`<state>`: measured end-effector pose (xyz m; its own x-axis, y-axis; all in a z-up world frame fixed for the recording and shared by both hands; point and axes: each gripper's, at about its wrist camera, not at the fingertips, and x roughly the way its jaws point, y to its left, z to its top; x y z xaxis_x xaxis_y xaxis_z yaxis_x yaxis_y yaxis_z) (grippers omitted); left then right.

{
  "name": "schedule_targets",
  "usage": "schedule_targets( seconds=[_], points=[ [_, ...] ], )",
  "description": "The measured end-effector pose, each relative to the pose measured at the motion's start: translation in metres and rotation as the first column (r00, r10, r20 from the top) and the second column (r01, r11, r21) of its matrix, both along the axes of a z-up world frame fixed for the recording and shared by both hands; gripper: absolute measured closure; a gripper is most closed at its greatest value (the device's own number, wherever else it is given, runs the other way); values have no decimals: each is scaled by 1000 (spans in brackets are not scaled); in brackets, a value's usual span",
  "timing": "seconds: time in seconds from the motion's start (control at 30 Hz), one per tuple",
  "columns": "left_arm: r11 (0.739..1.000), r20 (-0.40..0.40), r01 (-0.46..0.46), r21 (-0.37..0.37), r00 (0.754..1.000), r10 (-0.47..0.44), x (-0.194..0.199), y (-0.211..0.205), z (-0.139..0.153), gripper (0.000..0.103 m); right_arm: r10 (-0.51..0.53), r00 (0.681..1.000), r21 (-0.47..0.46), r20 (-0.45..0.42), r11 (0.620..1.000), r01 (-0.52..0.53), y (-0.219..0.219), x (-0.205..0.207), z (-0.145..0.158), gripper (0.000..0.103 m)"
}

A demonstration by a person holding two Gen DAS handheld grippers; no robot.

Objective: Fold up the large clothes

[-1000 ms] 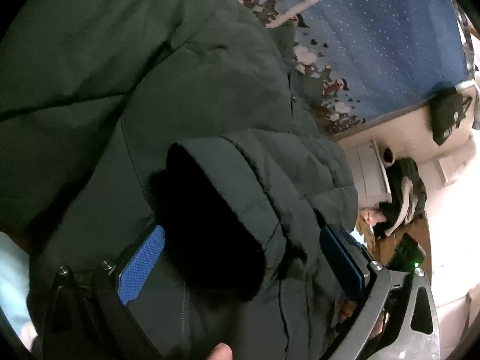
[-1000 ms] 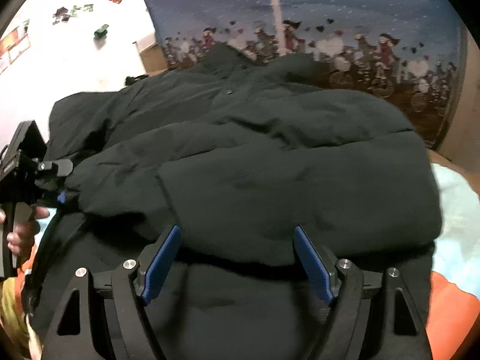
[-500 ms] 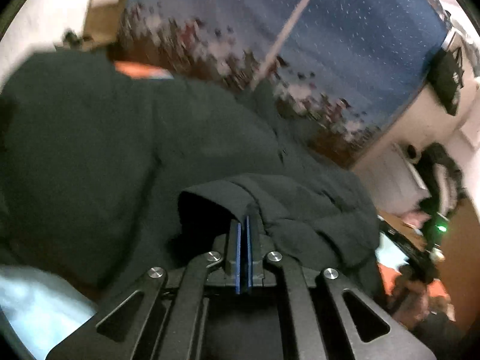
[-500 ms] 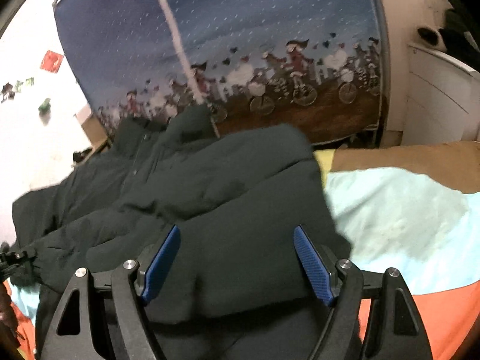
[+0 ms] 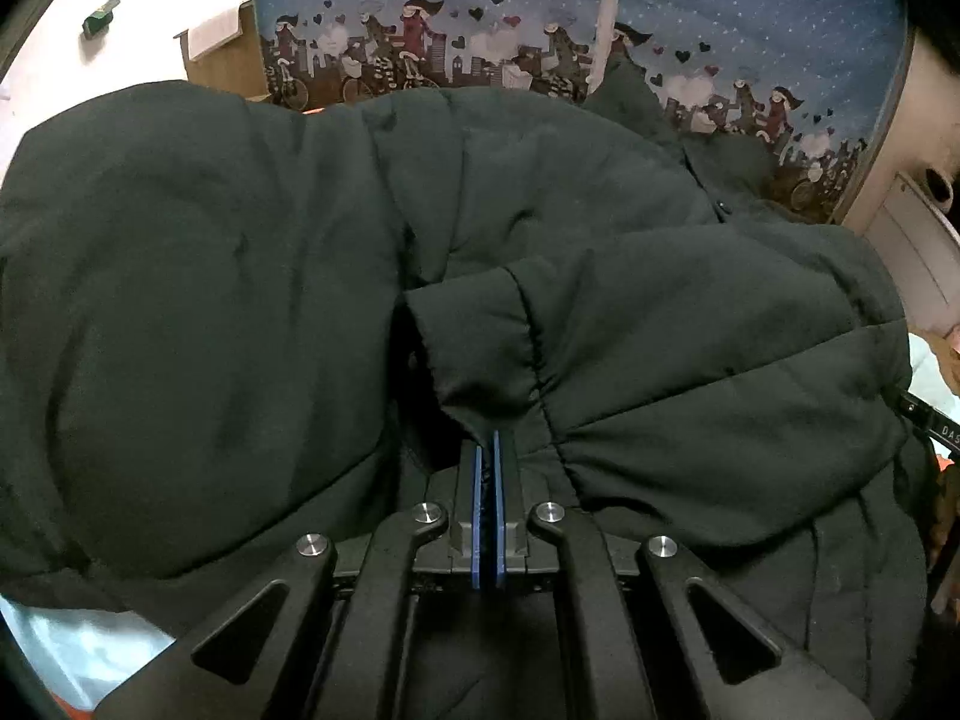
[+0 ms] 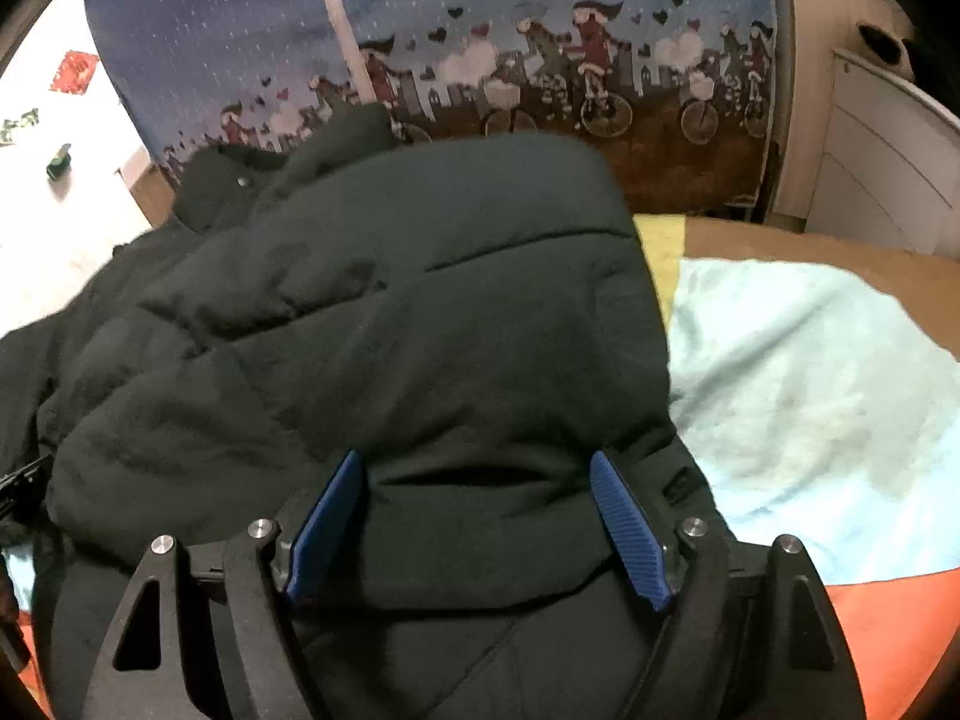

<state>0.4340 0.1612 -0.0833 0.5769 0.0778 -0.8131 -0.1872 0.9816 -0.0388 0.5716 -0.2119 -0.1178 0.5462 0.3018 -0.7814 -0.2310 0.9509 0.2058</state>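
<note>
Nearest the left wrist camera, the left hand-held gripper [image 5: 487, 456] is clenched on the cuff [image 5: 474, 348] of a sleeve, its blue pads pressed together with the fabric edge pinched between them; the right hand-held gripper [image 6: 477, 525] stands released, jaws wide, a folded bulge of cloth lying between them but not squeezed; both work on the black padded jacket [image 5: 240, 300], which lies heaped across the bed, over a pale blue and orange bedspread [image 6: 810, 372]; it looks soft, bulky and springy, likely to puff back open, with a smooth shell that may slip, so seams, cuffs and hems are the surest holds; beyond it hangs a blue curtain [image 6: 540, 12] printed with cyclists and hearts.
</note>
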Motion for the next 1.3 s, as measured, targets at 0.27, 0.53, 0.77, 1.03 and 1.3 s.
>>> schedule_targets(
  seconds=[0.27,0.53,0.77,1.03,1.3],
  points=[
    [990,13,-71,-122,997,73,-19,20,20,86,-20,1000,-15,23,1000,21,10,-13,12,23],
    [965,176,-78,-252,976,124,-76,53,76,30,155,977,-24,146,988,-153,105,-55,54,21],
    [947,152,-275,-165,942,300,-133,97,90,29,350,921,-42,172,936,-348,228,-80,64,19],
    [834,75,-490,-252,850,522,-213,200,60,29,383,902,-169,201,920,-353,324,-89,51,19],
    [722,15,-570,-392,781,625,-256,262,40,29,370,908,-235,197,917,-322,360,-82,20,14]
  ],
)
